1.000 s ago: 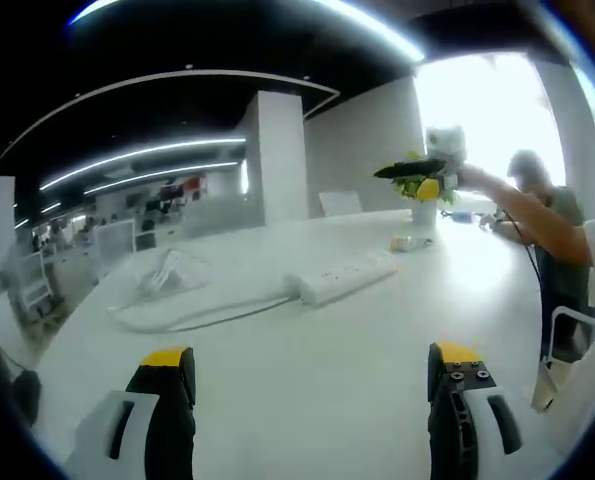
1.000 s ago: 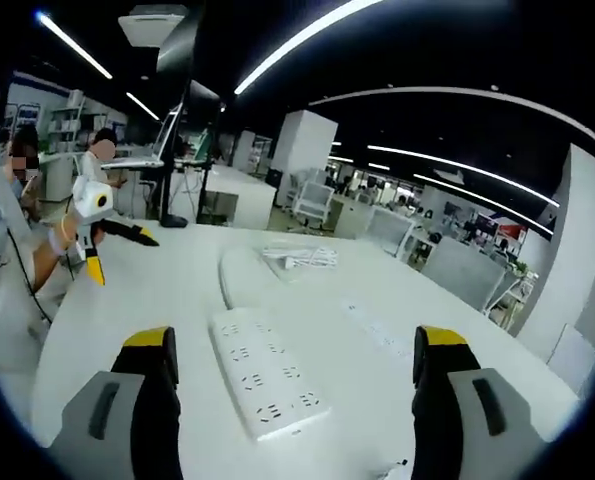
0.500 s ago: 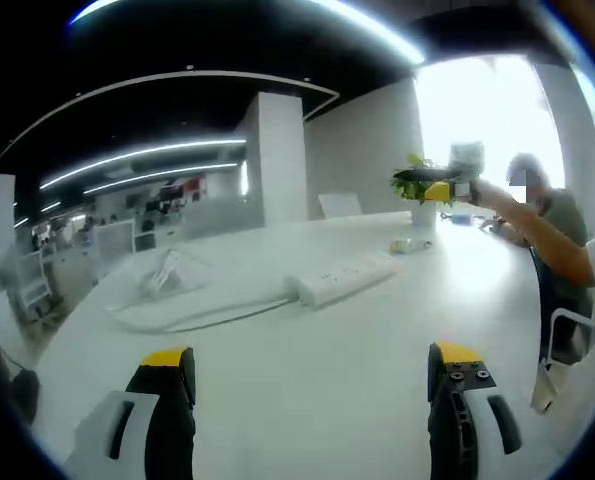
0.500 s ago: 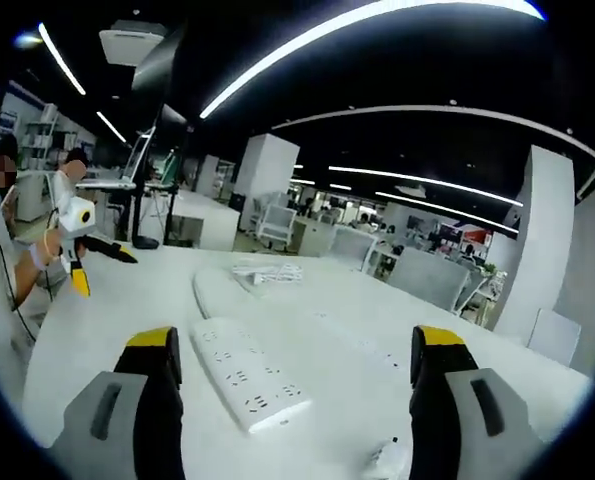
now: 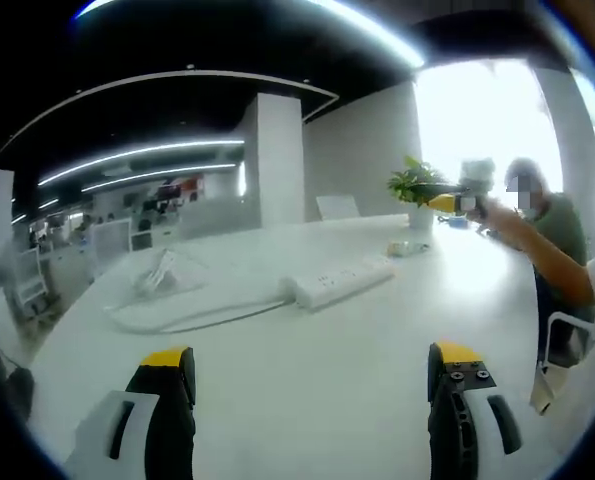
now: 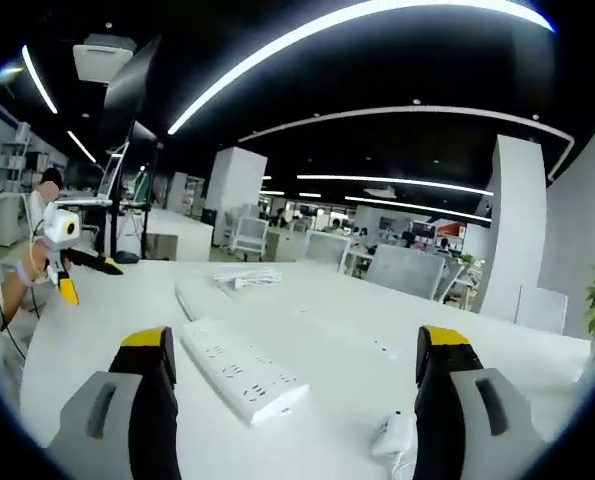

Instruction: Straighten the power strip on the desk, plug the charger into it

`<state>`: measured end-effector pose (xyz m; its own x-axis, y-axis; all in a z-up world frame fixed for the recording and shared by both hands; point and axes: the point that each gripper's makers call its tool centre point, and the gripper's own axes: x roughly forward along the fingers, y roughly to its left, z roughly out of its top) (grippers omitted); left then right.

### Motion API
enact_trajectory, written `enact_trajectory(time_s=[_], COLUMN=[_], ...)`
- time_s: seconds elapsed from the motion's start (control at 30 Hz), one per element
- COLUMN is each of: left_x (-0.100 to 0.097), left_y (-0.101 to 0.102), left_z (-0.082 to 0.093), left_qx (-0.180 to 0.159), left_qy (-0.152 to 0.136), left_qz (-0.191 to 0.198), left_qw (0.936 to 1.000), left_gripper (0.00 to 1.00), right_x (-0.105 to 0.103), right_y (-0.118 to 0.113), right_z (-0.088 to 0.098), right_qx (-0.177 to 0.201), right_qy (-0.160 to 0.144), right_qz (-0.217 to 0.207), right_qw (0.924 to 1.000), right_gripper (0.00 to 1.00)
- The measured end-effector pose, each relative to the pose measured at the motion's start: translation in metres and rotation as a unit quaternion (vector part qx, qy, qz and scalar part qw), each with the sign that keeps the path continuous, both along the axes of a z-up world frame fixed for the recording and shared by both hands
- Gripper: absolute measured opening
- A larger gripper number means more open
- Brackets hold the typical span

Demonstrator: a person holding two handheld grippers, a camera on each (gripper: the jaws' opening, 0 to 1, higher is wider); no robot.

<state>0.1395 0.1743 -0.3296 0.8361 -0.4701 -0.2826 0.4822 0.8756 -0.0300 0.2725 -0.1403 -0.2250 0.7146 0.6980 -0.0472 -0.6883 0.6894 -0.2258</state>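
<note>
White power strip (image 6: 241, 370) lies between hand-held gripper (image 6: 295, 362) jaws.

No text, label, brand, number or sign can be read in either view. The power strip (image 6: 239, 370) on the desk (image 6: 327, 340) bears no legible marking, nor does the charger (image 6: 392, 436) near the desk's edge; wall displays in the far background are too blurred to make out.

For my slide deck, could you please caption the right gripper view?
Open right gripper above a white desk, power strip and charger lying unplugged ahead.
</note>
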Motion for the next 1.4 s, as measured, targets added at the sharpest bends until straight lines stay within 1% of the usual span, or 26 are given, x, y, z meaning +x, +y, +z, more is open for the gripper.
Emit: enact_trajectory(time_s=[0.37,0.83,0.9,0.97,1.13,1.3,1.37,1.4], left_x=[-0.001,-0.002,-0.002,-0.002,-0.002,-0.002,-0.002,-0.002], left_y=[-0.002,-0.002,-0.002,-0.002,-0.003,-0.002,-0.001,-0.001], left_z=[-0.002,-0.001,-0.001,-0.002,-0.002,-0.002,-0.002,-0.003], left_qx=[0.002,0.002,0.001,0.001,0.001,-0.001,-0.001,-0.002], left_qy=[0.001,0.001,0.001,0.002,0.002,0.002,0.002,0.002], left_qz=[-0.001,0.001,0.002,0.002,0.0,0.0,0.001,0.001], left_qw=[1.0,1.0,1.0,1.0,1.0,1.0,1.0,1.0], left_gripper=[0.99,0.99,0.99,0.99,0.99,0.99,0.99,0.99], right_x=[0.002,0.01,0.013,0.016,0.025,0.034,0.036,0.039], right_y=[-0.005,-0.012,-0.015,-0.017,-0.025,-0.035,-0.04,-0.046], right_z=[-0.005,-0.006,-0.005,-0.006,-0.007,-0.005,-0.005,-0.005], right_qx=[0.012,0.029,0.034,0.032,0.036,0.053,0.053,0.053], right_qy=[0.011,0.014,0.011,0.009,0.012,0.01,0.007,0.003], right_qz=[-0.005,-0.024,-0.034,-0.048,-0.073,-0.103,-0.117,-0.131], right_qw=[0.9999,0.9992,0.9988,0.9983,0.9966,0.9932,0.9917,0.9899], right_gripper=[1.0,0.99,1.0,1.0,1.0,1.0,0.99,0.99])
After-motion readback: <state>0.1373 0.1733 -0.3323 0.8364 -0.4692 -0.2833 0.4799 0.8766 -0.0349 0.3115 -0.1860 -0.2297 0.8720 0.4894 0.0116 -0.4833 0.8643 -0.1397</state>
